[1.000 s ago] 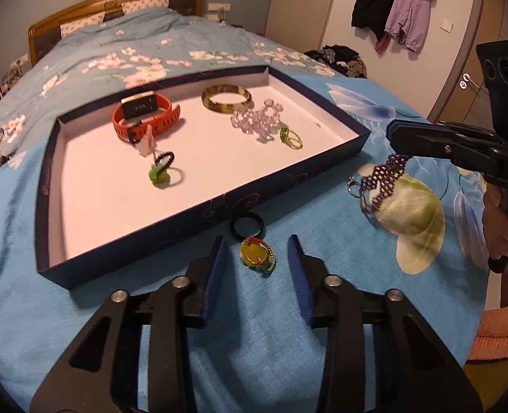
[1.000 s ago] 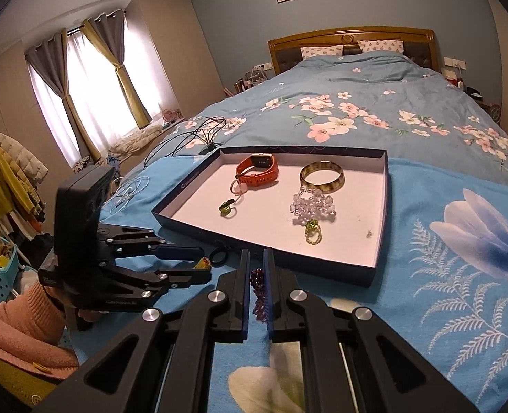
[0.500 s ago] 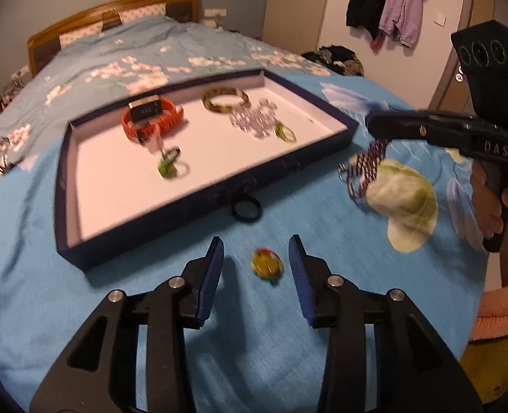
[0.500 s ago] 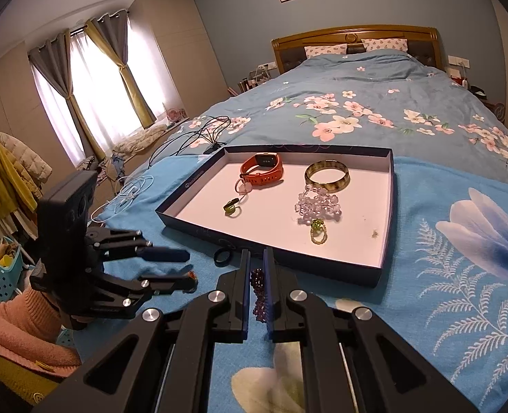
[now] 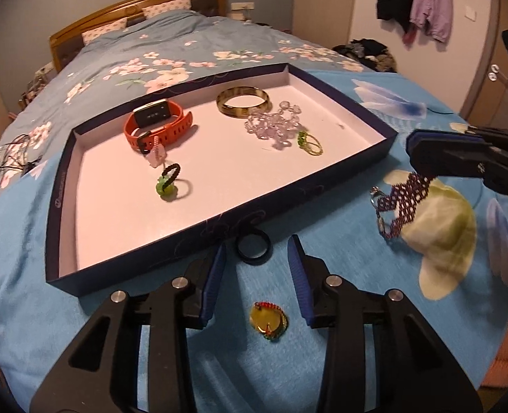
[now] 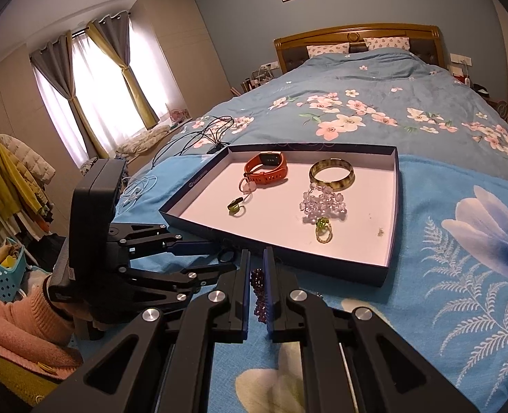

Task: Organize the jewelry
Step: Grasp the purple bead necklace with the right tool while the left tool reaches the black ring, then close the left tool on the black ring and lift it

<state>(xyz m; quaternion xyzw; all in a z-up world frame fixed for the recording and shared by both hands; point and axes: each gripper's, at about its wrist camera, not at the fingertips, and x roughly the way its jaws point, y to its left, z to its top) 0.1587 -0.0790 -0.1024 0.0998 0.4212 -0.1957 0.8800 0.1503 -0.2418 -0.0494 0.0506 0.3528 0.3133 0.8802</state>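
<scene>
Because the black ring lies on the soft blue bedspread just beside the near wall of the tray, the left tongs, whose jaws have just been opening and closing a little and stand apart around it without touching, could snag the cloth or knock the wall as they close, and the thin band may slip out. The ring is plain, dark and flat. Nearer the camera, between the arms of the tongs, rests a yellow pendant, which a careless drop could bury in the folds. The right tongs are clamped on a purple beaded bracelet that dangles loose and might swing or catch the tray edge. Inside the tray lie an orange watch, a bangle and clear beads.
</scene>
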